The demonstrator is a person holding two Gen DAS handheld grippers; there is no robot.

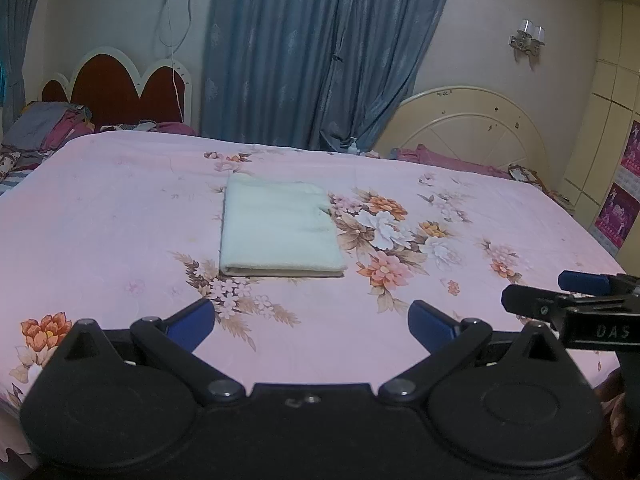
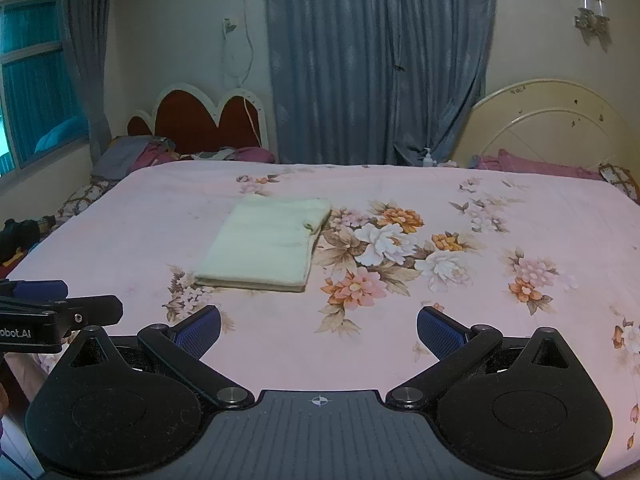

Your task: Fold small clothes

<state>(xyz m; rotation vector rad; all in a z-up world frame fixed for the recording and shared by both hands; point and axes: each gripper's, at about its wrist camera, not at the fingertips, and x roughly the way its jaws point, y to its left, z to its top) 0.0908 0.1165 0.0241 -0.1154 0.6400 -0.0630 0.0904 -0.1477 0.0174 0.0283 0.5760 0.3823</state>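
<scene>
Both your tongs, left tongs (image 1: 312, 322) and right tongs (image 2: 318, 330), hang released and empty near the bed's (image 1: 120, 208) front edge. Your pale cloth (image 1: 278, 232) lies mid-bed already folded into a neat rectangle, so folding looks finished.

One cloth, two claws, one bed.
One folded cloth (image 1: 280, 228) lies on the bed (image 1: 120, 208); two claws, left (image 1: 312, 326) and right (image 2: 319, 330), hang near the bed's front edge; two headboards behind.
</scene>
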